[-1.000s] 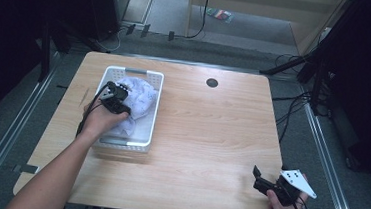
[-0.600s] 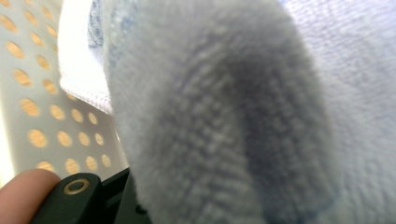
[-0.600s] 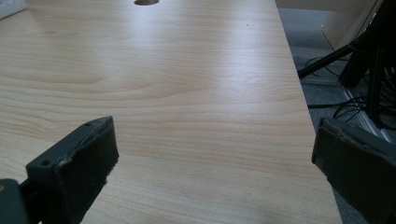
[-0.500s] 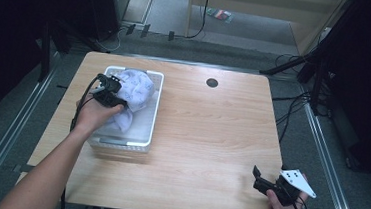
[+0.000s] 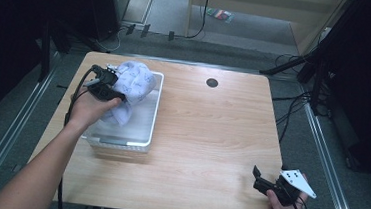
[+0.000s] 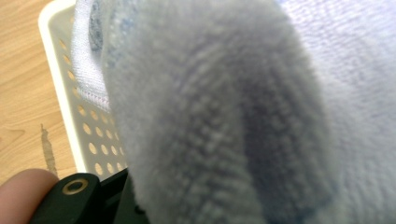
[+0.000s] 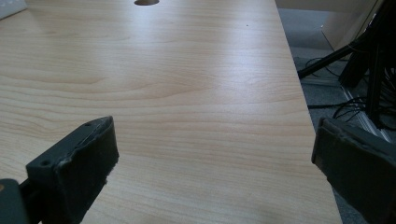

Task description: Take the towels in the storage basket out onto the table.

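Pale blue towel, bunched, printed with small dark marks, fuzzy up close, lifted above white perforated basket at table's left.

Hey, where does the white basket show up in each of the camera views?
High view: the white basket sits at the left of the table, the left gripper lifting a pale blue cloth from it.
Left gripper view: its perforated wall stands at the left edge, beside the cloth.
Right gripper view: a white corner at top left, likely the basket.
Shared landmark: the wooden table.
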A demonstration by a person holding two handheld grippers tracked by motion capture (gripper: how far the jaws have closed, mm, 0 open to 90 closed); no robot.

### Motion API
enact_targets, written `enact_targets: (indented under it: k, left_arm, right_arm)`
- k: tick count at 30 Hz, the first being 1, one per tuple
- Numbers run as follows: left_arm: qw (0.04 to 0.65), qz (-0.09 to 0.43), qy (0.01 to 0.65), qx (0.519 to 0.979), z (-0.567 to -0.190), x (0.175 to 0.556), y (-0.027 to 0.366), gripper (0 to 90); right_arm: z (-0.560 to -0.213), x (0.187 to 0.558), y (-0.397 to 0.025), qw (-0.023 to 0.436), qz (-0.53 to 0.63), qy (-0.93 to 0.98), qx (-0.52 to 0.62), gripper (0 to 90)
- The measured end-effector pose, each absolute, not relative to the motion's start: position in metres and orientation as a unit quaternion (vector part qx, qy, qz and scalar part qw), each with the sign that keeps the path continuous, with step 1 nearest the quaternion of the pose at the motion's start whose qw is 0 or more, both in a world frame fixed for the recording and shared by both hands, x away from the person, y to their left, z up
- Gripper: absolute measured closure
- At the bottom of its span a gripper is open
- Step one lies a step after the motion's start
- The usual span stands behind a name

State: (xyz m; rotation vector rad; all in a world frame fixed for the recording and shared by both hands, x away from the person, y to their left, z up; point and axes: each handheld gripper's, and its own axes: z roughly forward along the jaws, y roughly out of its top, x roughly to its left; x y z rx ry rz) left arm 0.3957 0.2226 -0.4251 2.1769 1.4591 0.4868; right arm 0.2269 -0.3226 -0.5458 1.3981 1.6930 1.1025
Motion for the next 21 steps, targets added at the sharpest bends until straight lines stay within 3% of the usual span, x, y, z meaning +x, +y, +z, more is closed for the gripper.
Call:
enact_targets:
  k: [21]
  left_arm:
    - [0.246,0.184,0.504,0.807,-0.381,0.386,0.213,64.2]
  right_arm:
    - [-0.546,0.227,-0.322,0.336,0.421,0.65,0.537,0.4]
